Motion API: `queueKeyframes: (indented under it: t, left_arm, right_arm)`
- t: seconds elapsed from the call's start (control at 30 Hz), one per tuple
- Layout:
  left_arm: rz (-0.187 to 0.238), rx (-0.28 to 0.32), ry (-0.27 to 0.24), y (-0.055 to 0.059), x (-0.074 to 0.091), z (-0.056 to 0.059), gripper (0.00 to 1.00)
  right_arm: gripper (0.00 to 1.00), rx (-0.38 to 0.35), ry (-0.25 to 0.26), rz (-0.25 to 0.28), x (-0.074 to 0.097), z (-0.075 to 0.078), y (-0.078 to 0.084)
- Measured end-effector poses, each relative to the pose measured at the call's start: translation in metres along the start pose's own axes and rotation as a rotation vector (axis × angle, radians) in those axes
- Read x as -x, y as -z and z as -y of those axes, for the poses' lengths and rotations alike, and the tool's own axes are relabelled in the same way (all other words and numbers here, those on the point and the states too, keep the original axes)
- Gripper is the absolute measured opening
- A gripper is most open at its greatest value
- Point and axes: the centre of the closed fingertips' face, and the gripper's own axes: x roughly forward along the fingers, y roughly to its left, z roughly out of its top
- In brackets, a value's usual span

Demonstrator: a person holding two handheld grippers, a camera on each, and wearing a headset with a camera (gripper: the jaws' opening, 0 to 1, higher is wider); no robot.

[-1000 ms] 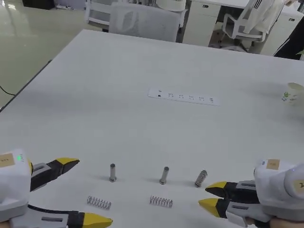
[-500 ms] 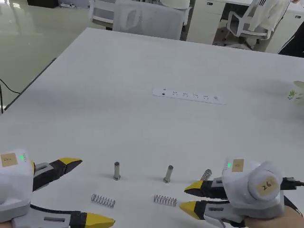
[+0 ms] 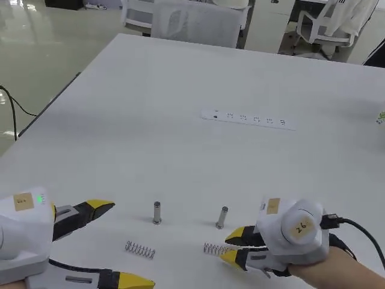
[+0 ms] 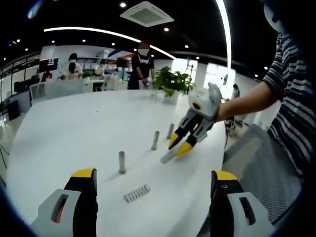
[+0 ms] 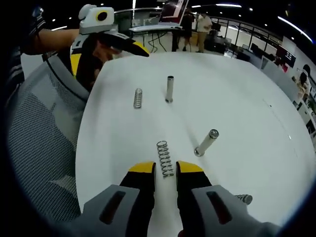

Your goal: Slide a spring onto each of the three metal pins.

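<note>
The left hand-held gripper point(image 3: 119, 244) is held wide spread at the near edge of the tabletop point(image 3: 180, 84). The right hand-held gripper point(image 3: 231, 247) is narrowly spread, its jaws set either side of one end of a spring point(image 3: 212, 248) lying flat. A second spring point(image 3: 140, 249) lies to its left. Just beyond, a bare pin point(image 3: 157, 212) and another pin point(image 3: 223, 217) are seen upright. A socket strip point(image 3: 248, 119) lies farther off.

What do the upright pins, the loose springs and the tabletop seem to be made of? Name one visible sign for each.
Pins: probably steel, with a smooth grey sheen and bright highlights.
Springs: thin metal wire, likely steel, seen as shiny open coils.
Tabletop: a white satin surface, perhaps laminate, with only soft, blurred reflections. What lies under the surface cannot be told.
</note>
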Motion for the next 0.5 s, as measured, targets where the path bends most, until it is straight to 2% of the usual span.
queueKeyframes:
  t: [0.27, 0.33, 0.37, 0.5]
  left_arm:
    - [-0.012, 0.006, -0.001, 0.003, 0.001, 0.003, 0.92]
    - [-0.016, 0.007, 0.000, 0.004, 0.002, 0.004, 0.92]
    - [-0.017, 0.009, 0.001, 0.004, 0.002, 0.005, 0.91]
    - [-0.018, 0.010, 0.007, 0.003, 0.001, 0.007, 0.91]
  right_arm:
    - [0.12, 0.013, -0.027, -0.024, -0.008, -0.001, 0.007]
    - [0.09, 0.029, -0.032, -0.036, -0.010, -0.002, 0.011]
    - [0.08, 0.027, -0.039, -0.013, -0.010, -0.003, 0.006]
    - [0.08, 0.025, -0.032, -0.016, -0.009, -0.001, 0.007]
